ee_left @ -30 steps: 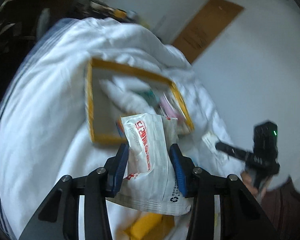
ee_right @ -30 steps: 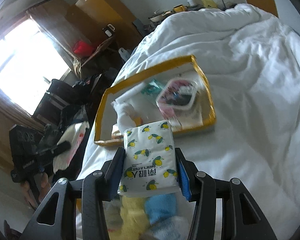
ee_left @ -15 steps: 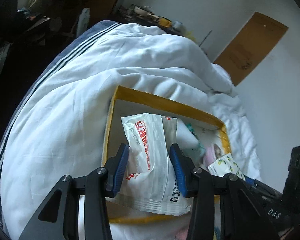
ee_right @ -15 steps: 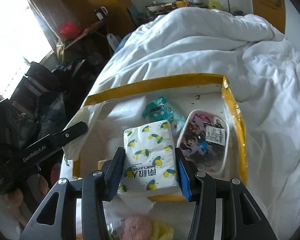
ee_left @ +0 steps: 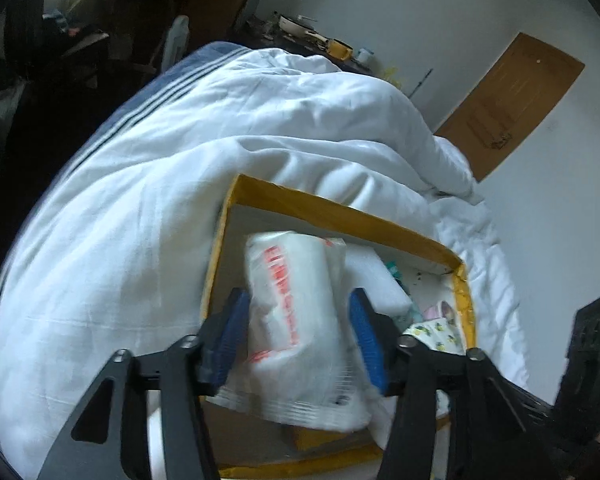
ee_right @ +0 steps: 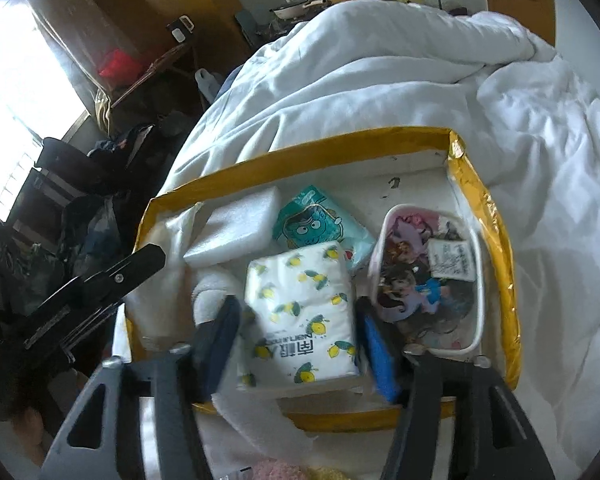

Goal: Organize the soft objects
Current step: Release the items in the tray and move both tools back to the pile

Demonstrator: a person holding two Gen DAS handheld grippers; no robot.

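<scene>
Yellow-rimmed cardboard box point(ee_right: 484, 216) on the bed is getting both packs: left claw point(ee_left: 296, 340) just opened off the red-printed plastic pack point(ee_left: 296, 312), right claw point(ee_right: 300, 344) off the lemon-print tissue pack point(ee_right: 300, 312). Next up, pulling both claws clear, I'd say.

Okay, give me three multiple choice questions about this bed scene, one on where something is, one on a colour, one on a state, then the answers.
1. Where does the lemon-print tissue pack lie?
A. on the floor
B. in the yellow-rimmed box
C. on the duvet outside the box

2. What colour is the print on the plastic pack between the left gripper fingers?
A. red
B. green
C. black

3. How does the right gripper stand?
A. shut on the pack
B. out of view
C. fingers apart, off the pack

Answers: B, the yellow rim surrounds it, beside the cartoon pouch; A, red lettering shows on clear wrap; C, gaps show on both sides, the jaws having just been opening.
</scene>
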